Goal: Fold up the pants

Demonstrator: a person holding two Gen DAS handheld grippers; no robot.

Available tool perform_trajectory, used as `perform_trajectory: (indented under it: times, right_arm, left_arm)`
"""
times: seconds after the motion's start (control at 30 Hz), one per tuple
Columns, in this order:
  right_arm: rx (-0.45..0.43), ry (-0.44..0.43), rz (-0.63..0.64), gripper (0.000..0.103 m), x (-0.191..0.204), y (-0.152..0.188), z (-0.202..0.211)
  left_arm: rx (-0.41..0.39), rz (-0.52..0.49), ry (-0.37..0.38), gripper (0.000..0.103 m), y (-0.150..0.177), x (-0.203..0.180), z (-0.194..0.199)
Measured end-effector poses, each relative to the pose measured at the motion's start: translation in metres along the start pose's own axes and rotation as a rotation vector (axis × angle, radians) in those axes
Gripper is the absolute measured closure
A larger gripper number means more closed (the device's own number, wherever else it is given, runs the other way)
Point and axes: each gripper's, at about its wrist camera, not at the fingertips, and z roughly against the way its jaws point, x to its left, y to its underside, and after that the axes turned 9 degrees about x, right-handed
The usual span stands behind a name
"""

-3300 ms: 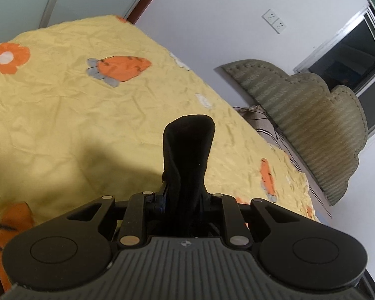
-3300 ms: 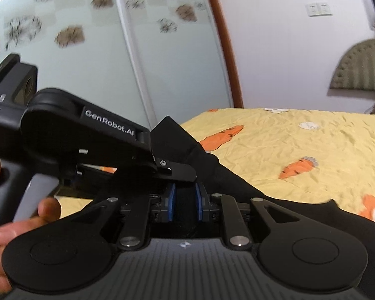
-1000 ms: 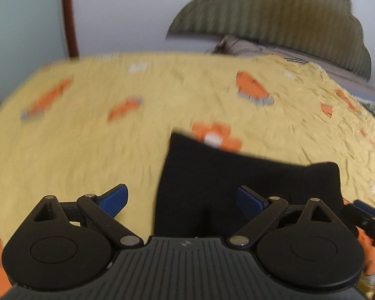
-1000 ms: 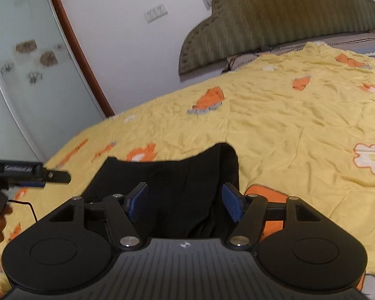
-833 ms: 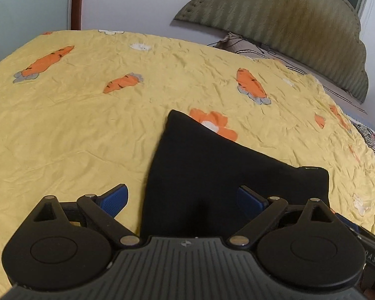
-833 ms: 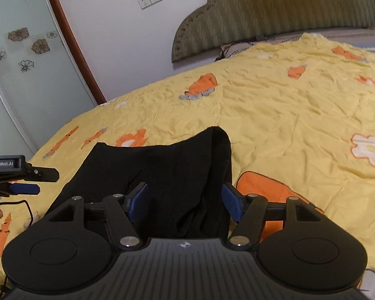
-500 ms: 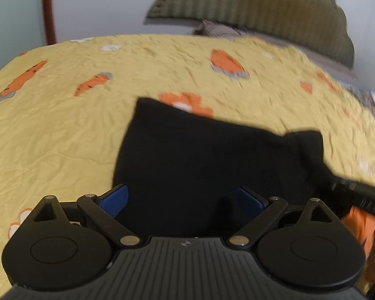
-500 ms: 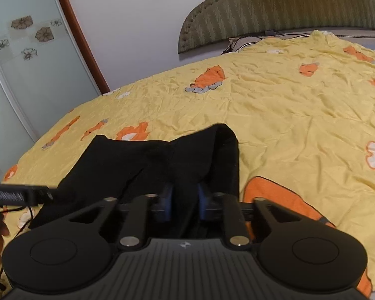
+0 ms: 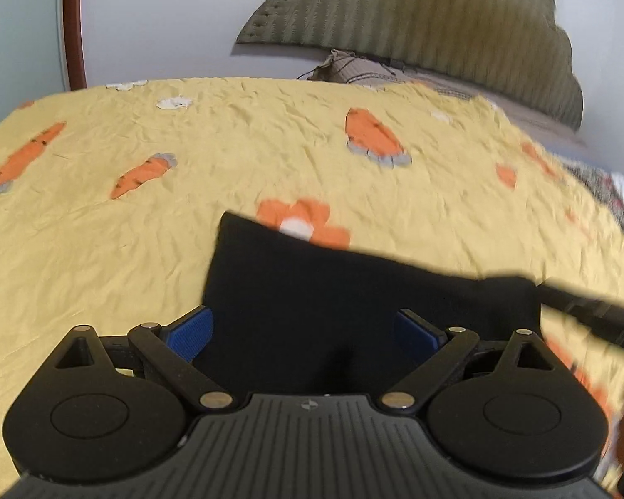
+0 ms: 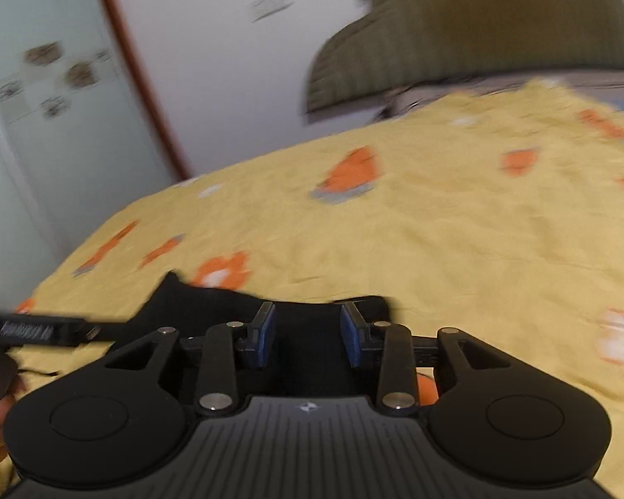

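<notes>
Black pants (image 9: 353,299) lie folded on a yellow bedspread (image 9: 104,249), the left gripper (image 9: 303,328) wide open and empty above them, the right gripper (image 10: 308,334) opening around cloth; both should lift clear without dragging the fold

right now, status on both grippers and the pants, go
Left gripper open wide, over the pants. Right gripper jaws opening, pants edge between them, pads off the cloth. Pants lie folded on the yellow bedspread. Nothing in the way.

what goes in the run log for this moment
stage: fold laid | pants: flat on bedspread | left claw: open | right claw: opening, clear of cloth
</notes>
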Motion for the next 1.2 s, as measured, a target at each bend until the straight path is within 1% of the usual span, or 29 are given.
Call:
perform_trajectory:
  times: [0.03,0.1,0.13,0.2,0.23,0.27,0.3,0.37,0.4,0.43,0.47,0.5,0.57,0.6,0.67,0.7,0.73,0.8,0.87,0.9,0.93,1.0,1.03,1.07,1.1,1.13,1.2]
  right_arm:
    - [0.045,-0.006,0.008,0.071,-0.001,-0.005,-0.016]
    - [0.098,0.095,0.028,0.071,-0.007,-0.010,-0.043]
    - [0.100,0.102,0.018,0.073,-0.012,-0.013,-0.049]
    - [0.077,0.087,-0.024,0.073,-0.015,-0.017,-0.043]
    - [0.048,0.098,-0.008,0.072,-0.010,-0.017,-0.034]
    - [0.026,0.109,0.020,0.072,-0.004,-0.015,-0.025]
    - [0.017,0.110,0.050,0.071,0.002,-0.012,-0.019]
    - [0.048,0.082,0.096,0.071,0.010,-0.007,-0.017]
    - [0.074,0.085,0.112,0.071,0.012,-0.004,-0.023]
    - [0.101,0.116,0.129,0.072,0.012,-0.002,-0.034]
    - [0.118,0.142,0.138,0.072,0.010,-0.001,-0.043]
    - [0.116,0.139,0.125,0.071,0.005,-0.002,-0.049]
    - [0.098,0.114,0.049,0.071,-0.001,-0.005,-0.043]
    - [0.068,0.126,0.052,0.070,0.004,-0.004,-0.035]
    - [0.029,0.177,0.123,0.070,0.018,0.001,-0.017]
    - [0.028,0.176,0.152,0.070,0.025,0.006,-0.010]
    - [0.039,0.159,0.173,0.070,0.031,0.014,-0.004]
    - [0.084,0.129,0.213,0.070,0.038,0.029,-0.002]
    - [0.121,0.171,0.246,0.070,0.039,0.044,-0.009]
    - [0.122,0.190,0.249,0.070,0.038,0.048,-0.011]
    - [0.110,0.185,0.222,0.070,0.036,0.049,-0.010]
    - [0.079,0.182,0.176,0.069,0.040,0.045,0.001]
    - [0.051,0.183,0.188,0.069,0.046,0.046,0.007]
    - [0.041,0.173,0.199,0.069,0.051,0.048,0.011]
    - [0.048,0.152,0.206,0.069,0.054,0.051,0.012]
    - [0.067,0.135,0.210,0.070,0.055,0.056,0.010]
    - [0.097,0.157,0.207,0.070,0.051,0.063,-0.001]
  left_arm:
    - [0.012,0.011,0.006,0.008,-0.008,0.000,-0.008]
    - [0.040,0.021,-0.001,0.008,-0.023,-0.001,-0.028]
    - [0.056,0.015,-0.016,0.008,-0.030,-0.001,-0.042]
    - [0.091,0.007,-0.080,0.018,-0.037,-0.001,-0.061]
    - [0.102,0.011,-0.106,0.022,-0.038,0.001,-0.064]
    - [0.091,0.014,-0.098,0.019,-0.036,0.003,-0.061]
    - [0.071,0.014,-0.073,0.019,-0.032,0.004,-0.055]
    - [0.046,0.023,-0.050,0.012,-0.025,0.006,-0.046]
    - [0.033,0.025,-0.049,0.011,-0.023,0.005,-0.044]
    - [0.020,0.012,-0.057,0.008,-0.022,0.002,-0.046]
    - [0.025,-0.011,-0.079,0.007,-0.023,-0.003,-0.051]
    - [0.046,-0.035,-0.104,0.008,-0.025,-0.006,-0.059]
    - [0.087,-0.074,-0.135,0.016,-0.024,-0.010,-0.068]
    - [0.081,-0.076,-0.132,0.017,-0.022,-0.009,-0.065]
    - [0.034,-0.063,-0.100,0.014,-0.015,-0.005,-0.047]
    - [0.018,-0.055,-0.088,0.013,-0.011,-0.003,-0.038]
    - [0.007,-0.050,-0.075,0.010,-0.004,0.000,-0.029]
    - [0.005,-0.046,-0.057,0.009,0.014,0.003,-0.017]
    - [0.022,-0.058,-0.050,0.007,0.035,0.004,-0.015]
    - [0.039,-0.076,-0.063,0.007,0.044,0.002,-0.018]
    - [0.049,-0.101,-0.084,0.007,0.051,0.000,-0.021]
    - [0.023,-0.123,-0.119,0.007,0.061,-0.001,-0.014]
    - [0.014,-0.115,-0.118,0.008,0.064,0.000,-0.007]
    - [0.009,-0.103,-0.101,0.007,0.065,0.003,-0.003]
    - [0.013,-0.090,-0.072,0.005,0.067,0.005,0.000]
    - [0.024,-0.089,-0.056,0.001,0.069,0.006,-0.002]
    - [0.048,-0.092,-0.078,0.000,0.073,0.008,-0.013]
